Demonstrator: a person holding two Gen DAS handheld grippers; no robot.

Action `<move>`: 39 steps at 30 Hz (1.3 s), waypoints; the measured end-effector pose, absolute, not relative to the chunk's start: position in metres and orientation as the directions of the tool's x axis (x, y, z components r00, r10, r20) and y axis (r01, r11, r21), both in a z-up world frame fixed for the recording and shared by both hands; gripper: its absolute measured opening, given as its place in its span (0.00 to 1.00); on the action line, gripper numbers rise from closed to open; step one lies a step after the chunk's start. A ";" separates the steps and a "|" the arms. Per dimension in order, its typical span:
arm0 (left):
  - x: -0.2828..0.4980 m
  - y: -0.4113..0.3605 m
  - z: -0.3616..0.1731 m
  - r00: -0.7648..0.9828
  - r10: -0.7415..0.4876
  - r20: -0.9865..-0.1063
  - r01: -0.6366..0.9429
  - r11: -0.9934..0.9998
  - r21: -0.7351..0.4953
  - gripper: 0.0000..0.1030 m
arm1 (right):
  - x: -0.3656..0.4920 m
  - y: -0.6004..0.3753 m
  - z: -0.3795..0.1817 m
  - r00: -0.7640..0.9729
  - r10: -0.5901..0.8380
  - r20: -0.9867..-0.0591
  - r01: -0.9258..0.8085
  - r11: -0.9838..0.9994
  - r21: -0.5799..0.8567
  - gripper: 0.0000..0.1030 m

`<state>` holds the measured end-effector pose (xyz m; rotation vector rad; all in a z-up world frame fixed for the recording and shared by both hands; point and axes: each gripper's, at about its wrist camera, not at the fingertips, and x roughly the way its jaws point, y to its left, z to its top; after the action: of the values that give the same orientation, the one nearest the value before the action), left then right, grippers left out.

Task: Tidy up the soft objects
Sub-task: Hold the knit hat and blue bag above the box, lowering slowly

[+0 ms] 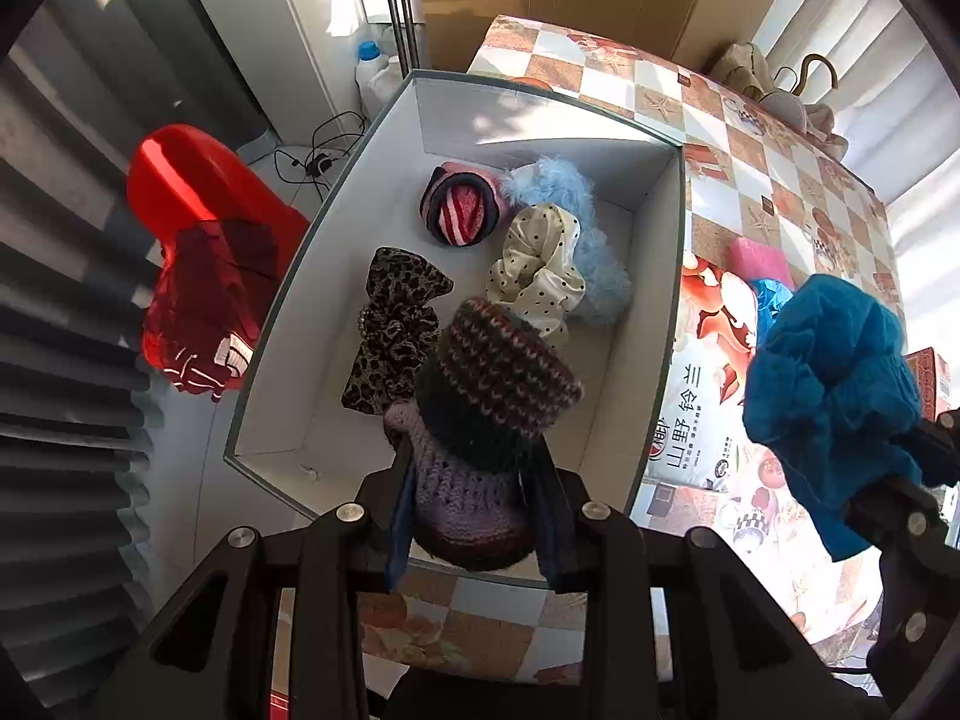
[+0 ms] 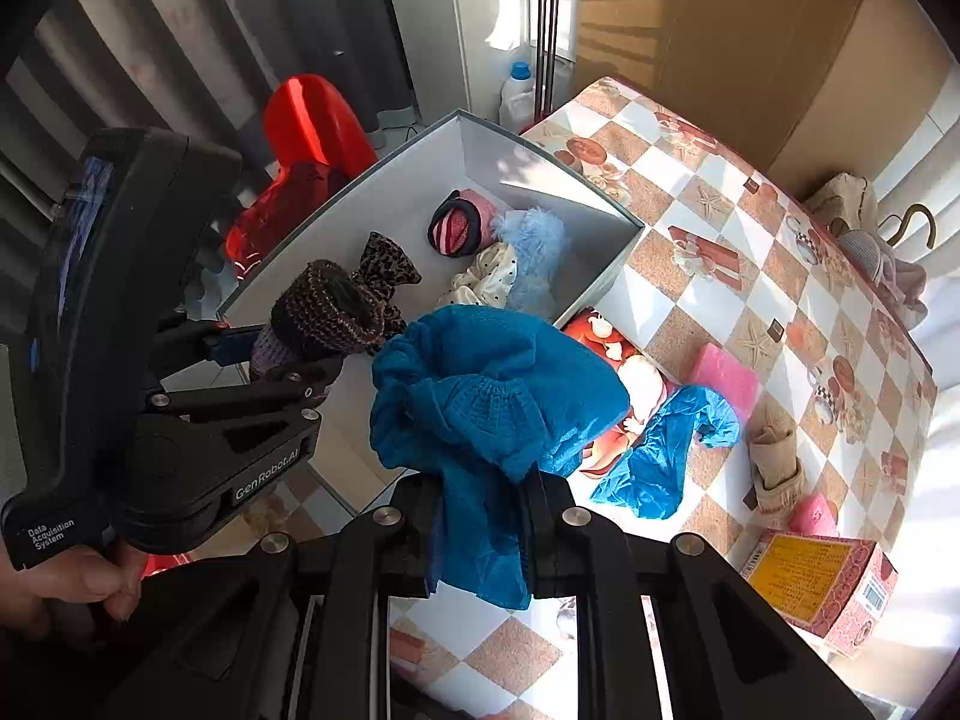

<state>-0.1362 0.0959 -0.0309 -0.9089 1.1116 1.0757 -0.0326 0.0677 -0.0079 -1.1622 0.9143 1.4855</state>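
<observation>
Clamping a striped knit sock [image 1: 480, 414], your left gripper [image 1: 474, 516] hangs over the box [image 1: 654, 312]. Your right gripper [image 2: 480, 516] pinches a blue knit [image 2: 492, 396] just beside the box. Another blue knit [image 2: 666, 456] lies near it on the table [image 2: 708, 300].

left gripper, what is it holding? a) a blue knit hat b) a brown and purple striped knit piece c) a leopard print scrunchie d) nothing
b: the left gripper is clamped on the brown and purple striped knit piece over the white box, while the blue knit hat sits in the right gripper and the leopard print scrunchie lies in the box.
</observation>
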 end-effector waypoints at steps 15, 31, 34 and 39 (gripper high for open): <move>-0.149 0.087 -0.025 0.073 0.229 -0.971 -0.972 0.234 -0.018 0.34 | -0.047 0.064 -0.005 -0.067 0.271 -0.960 -0.968 -0.252 -0.004 0.19; -0.177 0.087 -0.032 0.080 0.212 -0.974 -0.981 0.192 -0.039 0.34 | -0.074 0.061 -0.009 -0.087 0.266 -0.960 -0.948 -0.317 -0.002 0.19; -0.179 0.088 -0.033 0.087 0.208 -0.974 -0.981 0.189 -0.047 0.34 | -0.074 0.061 -0.009 -0.090 0.267 -0.959 -0.951 -0.308 0.003 0.19; -0.186 0.090 -0.038 0.103 0.196 -0.975 -0.982 0.175 -0.068 0.34 | -0.078 0.061 -0.011 -0.093 0.259 -0.961 -0.950 -0.312 0.008 0.19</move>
<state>-0.1856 0.0902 -0.0377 -0.9778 1.0720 1.1143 -0.0784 0.0615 -0.0112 -1.1918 0.8734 1.5909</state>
